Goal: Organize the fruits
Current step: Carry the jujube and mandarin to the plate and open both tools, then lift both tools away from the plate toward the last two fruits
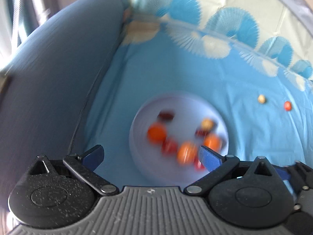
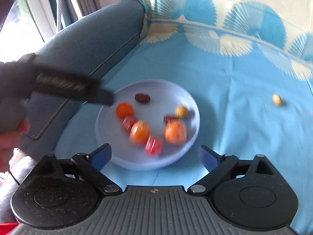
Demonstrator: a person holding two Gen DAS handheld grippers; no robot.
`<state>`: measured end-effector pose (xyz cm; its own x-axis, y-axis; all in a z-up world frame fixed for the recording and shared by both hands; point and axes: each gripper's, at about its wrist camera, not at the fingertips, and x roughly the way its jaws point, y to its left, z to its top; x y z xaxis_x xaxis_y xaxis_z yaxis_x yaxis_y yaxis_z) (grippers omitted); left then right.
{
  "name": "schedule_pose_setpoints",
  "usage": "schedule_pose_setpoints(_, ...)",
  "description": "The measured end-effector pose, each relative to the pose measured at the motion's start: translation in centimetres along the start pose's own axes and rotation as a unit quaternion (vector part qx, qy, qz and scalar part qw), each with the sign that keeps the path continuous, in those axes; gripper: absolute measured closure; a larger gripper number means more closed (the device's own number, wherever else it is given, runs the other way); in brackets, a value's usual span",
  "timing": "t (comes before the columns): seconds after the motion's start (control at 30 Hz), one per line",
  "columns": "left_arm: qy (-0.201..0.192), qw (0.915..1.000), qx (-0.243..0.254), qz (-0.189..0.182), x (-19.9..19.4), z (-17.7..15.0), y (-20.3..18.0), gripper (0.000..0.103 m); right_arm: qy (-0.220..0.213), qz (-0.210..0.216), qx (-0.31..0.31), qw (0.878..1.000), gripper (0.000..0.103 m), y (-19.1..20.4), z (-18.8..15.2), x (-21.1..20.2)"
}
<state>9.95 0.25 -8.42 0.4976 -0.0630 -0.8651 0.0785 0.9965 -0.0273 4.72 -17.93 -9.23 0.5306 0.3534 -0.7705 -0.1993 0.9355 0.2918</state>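
On the pale lilac round plate, blurred orange and red fruits, apparently three orange ones, a small yellowish fruit apart on the light blue patterned cloth, left gripper and right gripper both spread wide, empty, grey-blue cushion beside the plate.

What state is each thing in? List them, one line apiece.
Left claw: open, empty, above the plate's near edge.
Right claw: open, empty.
Plate: upright on the blue cloth, holding fruit.
Oranges: three, on the plate.
Pale fruit: loose on the cloth, off the plate.
Small red fruit: loose on the cloth, beside the pale one.
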Motion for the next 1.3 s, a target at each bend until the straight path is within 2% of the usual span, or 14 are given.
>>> schedule_pose_setpoints(0.07, 0.020, 0.9996, -0.018, 0.010, -1.6, -1.9, 0.7, 0.000, 0.008, 0.003, 0.031, 0.999, 0.004, 0.3, -1.2, -2.2)
schedule_pose_setpoints(0.17, 0.017, 0.9993, -0.030, 0.011, -4.0, -4.0, 1.3, 0.000, -0.011, -0.001, 0.056, 0.998, 0.003, 0.8, -2.7, -5.5)
schedule_pose_setpoints(0.4, -0.033, 0.9994, -0.004, 0.005, -9.5, -6.9, -0.3, 0.000, -0.083, -0.032, 0.044, 0.995, 0.001, 1.8, -3.8, -11.3)
schedule_pose_setpoints(0.6, -0.080, 0.9967, 0.004, 0.012, -13.3, -8.8, -1.2, 0.000, -0.112, -0.040, 0.010, 0.993, 0.001, 2.9, -5.3, -14.6)
schedule_pose_setpoints(0.83, -0.096, 0.9952, 0.010, 0.018, -15.3, -10.0, -1.9, 0.000, -0.137, -0.047, 0.001, 0.990, 0.001, 3.5, -6.4, -17.3)
schedule_pose_setpoints(1.03, -0.093, 0.9947, 0.033, 0.031, -15.6, -10.1, -2.7, 0.000, -0.147, -0.050, 0.000, 0.988, 0.001, 3.8, -6.8, -18.3)
schedule_pose_setpoints(1.3, -0.087, 0.9950, 0.032, 0.036, -15.4, -10.3, -2.5, 0.000, -0.139, -0.053, 0.006, 0.989, 0.001, 3.7, -6.5, -17.8)
